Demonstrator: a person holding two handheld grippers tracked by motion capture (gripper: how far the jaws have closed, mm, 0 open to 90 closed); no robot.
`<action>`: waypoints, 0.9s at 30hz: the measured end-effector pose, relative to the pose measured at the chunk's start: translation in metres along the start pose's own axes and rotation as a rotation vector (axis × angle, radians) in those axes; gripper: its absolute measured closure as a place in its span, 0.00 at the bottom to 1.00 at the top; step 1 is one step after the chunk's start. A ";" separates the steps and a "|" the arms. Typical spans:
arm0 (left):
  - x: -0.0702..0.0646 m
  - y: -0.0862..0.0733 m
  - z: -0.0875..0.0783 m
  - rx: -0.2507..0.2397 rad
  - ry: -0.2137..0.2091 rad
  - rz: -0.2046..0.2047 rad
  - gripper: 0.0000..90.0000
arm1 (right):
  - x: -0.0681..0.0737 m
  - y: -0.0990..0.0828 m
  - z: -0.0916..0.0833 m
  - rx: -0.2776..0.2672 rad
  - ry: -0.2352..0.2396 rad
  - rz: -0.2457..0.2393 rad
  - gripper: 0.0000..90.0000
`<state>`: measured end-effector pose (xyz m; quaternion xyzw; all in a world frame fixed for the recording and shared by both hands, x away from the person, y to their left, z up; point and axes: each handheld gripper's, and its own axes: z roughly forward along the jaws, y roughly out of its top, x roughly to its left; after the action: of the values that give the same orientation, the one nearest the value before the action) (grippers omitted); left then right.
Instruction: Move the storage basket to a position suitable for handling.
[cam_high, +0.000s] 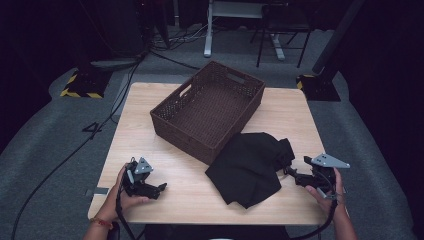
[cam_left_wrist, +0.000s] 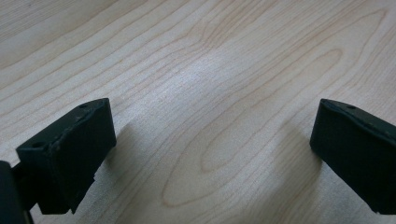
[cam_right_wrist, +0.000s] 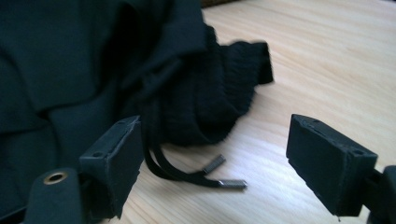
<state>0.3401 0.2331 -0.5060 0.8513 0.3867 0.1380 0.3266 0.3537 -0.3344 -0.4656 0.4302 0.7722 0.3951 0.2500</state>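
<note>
The right gripper (cam_high: 295, 176) sits low over the surface (cam_high: 190, 195) at the near right edge of a black garment (cam_high: 250, 167), its jaws spread wide with nothing pressed between them; in the right gripper view the left jaw overlaps the dark cloth while the right jaw stands over bare wood. Between them lies the drawstring (cam_right_wrist: 180, 173) with its two metal tips, just beside the ribbed waistband (cam_right_wrist: 219, 98). Closing here could well catch only the cord or a thin fold, so that the garment would trail, unfold and drag across the wood when lifted, or the cord would slip out. The left gripper (cam_high: 159, 190) hovers well apart on the near left, jaws equally wide and empty above plain wood grain, so it offers no support to the cloth for now. Farther out, the brown woven basket (cam_high: 170, 107) stands at an angle in the middle of the surface, its near corner touching or just overlapping the garment's upper edge; that wall would have to be cleared, and a sagging hem might snag on its rim. Cables and stands lie on the floor beyond.
</note>
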 end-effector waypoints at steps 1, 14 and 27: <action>0.000 0.000 0.000 0.000 0.000 -0.001 0.01 | 0.002 0.003 0.000 -0.002 0.007 -0.002 0.22; 0.000 0.000 0.000 0.000 0.000 -0.001 0.00 | 0.018 0.031 0.004 -0.029 0.040 -0.042 0.21; 0.000 0.000 0.000 0.000 0.000 -0.001 0.00 | 0.034 0.057 0.018 -0.037 0.067 -0.077 0.20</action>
<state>0.3401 0.2330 -0.5060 0.8511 0.3869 0.1379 0.3269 0.3758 -0.2796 -0.4306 0.3821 0.7887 0.4136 0.2468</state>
